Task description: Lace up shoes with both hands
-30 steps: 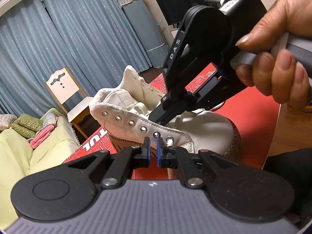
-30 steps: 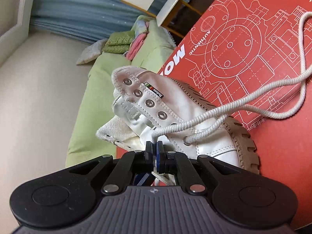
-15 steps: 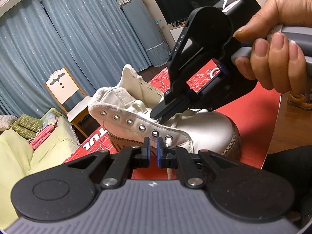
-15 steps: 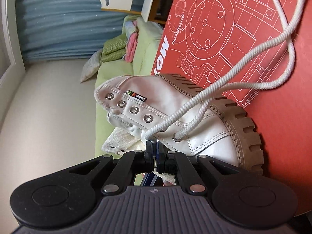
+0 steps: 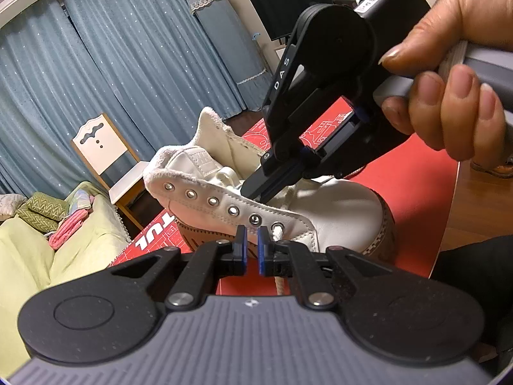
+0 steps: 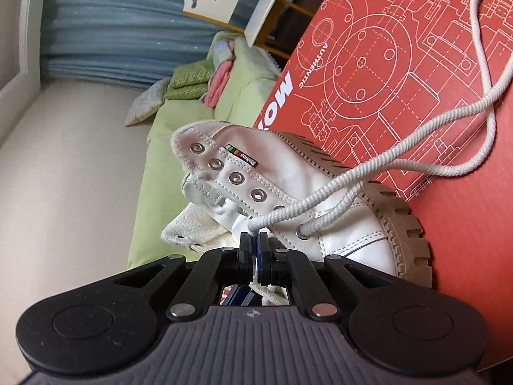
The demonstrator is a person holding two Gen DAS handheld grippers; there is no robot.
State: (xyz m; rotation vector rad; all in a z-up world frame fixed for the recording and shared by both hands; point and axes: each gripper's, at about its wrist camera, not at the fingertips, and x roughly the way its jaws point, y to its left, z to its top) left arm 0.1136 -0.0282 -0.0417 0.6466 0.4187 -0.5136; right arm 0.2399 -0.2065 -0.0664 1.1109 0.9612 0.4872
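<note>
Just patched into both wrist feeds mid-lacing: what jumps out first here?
A white leather high-top shoe with metal eyelets lies tipped on a red blueprint-printed board, filling the middle of both views. The right gripper is pinched shut on the thick white rope lace, which loops back across the board. In the left view, the left gripper sits slightly open beside the lowest eyelets, gripping nothing.
</note>
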